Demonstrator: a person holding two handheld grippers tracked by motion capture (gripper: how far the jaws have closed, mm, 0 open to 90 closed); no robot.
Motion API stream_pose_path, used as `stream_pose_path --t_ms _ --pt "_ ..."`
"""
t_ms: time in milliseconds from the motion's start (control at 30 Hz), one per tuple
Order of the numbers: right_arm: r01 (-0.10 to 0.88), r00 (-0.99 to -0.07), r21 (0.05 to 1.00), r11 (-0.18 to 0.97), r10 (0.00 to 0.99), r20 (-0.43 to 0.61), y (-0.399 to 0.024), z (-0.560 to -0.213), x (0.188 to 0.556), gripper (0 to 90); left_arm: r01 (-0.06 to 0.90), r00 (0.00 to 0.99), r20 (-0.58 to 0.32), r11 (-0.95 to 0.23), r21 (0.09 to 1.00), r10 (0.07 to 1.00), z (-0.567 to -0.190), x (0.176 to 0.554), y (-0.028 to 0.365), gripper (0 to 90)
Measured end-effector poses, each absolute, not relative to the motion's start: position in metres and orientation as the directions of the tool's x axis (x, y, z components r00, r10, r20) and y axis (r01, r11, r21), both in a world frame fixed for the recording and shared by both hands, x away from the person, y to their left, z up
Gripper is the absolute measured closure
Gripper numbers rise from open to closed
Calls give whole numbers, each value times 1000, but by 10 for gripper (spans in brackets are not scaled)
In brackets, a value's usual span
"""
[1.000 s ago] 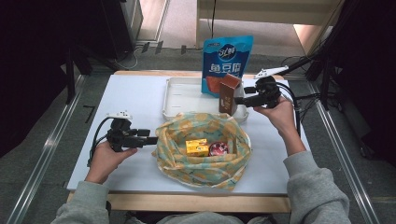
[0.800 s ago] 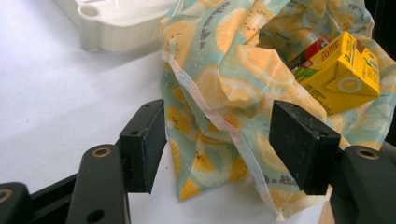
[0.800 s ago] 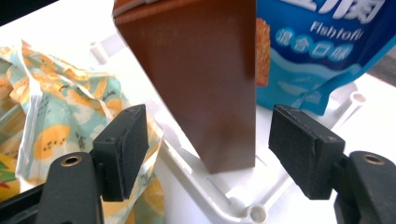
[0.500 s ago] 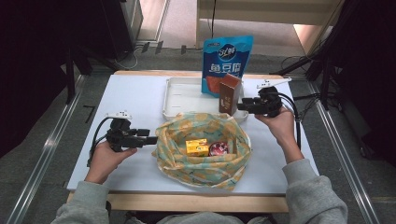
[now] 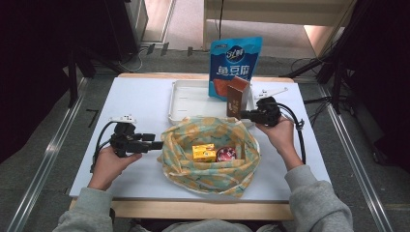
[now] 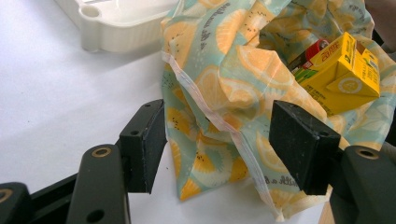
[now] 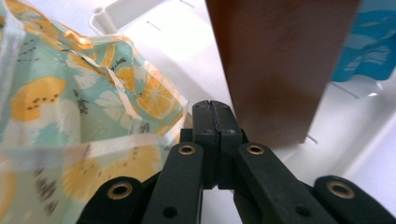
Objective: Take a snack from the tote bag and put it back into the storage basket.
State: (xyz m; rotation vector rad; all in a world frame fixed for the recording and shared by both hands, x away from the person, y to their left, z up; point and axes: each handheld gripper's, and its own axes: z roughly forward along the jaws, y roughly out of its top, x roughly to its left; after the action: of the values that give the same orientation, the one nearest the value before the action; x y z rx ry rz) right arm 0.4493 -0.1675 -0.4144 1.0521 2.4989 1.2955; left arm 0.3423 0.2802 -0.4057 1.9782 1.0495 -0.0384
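A cloth bag (image 5: 210,166) with an orange-slice print lies open at the table's middle. It holds a yellow carton (image 5: 203,152) and a round red tin (image 5: 226,154). My left gripper (image 5: 157,144) is open at the bag's left edge. In the left gripper view its jaws (image 6: 219,140) stand either side of a fold of the bag (image 6: 224,70), near the carton (image 6: 341,74). My right gripper (image 5: 241,115) is shut and empty, just in front of a brown box (image 5: 237,100) standing upright in the white tray (image 5: 193,99). The right gripper view has the shut tips (image 7: 215,109) beside the box (image 7: 275,60).
A blue snack pouch (image 5: 234,65) stands upright at the tray's far right, behind the brown box. The tray's rim (image 7: 355,121) and the bag's edge (image 7: 70,107) lie close to my right gripper. Bare white tabletop (image 5: 135,101) spreads to the left of the tray.
My right gripper has come down and slightly left, from beside the box's top to the tray's near rim. The left gripper has stayed put.
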Motion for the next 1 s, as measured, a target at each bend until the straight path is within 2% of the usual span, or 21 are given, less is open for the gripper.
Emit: stream_pose_path --t_ms 1000 --pt "564 -682 752 341 706 191 -165 -440 479 900 682 648 -389 -270 680 655 -407 343 280 376"
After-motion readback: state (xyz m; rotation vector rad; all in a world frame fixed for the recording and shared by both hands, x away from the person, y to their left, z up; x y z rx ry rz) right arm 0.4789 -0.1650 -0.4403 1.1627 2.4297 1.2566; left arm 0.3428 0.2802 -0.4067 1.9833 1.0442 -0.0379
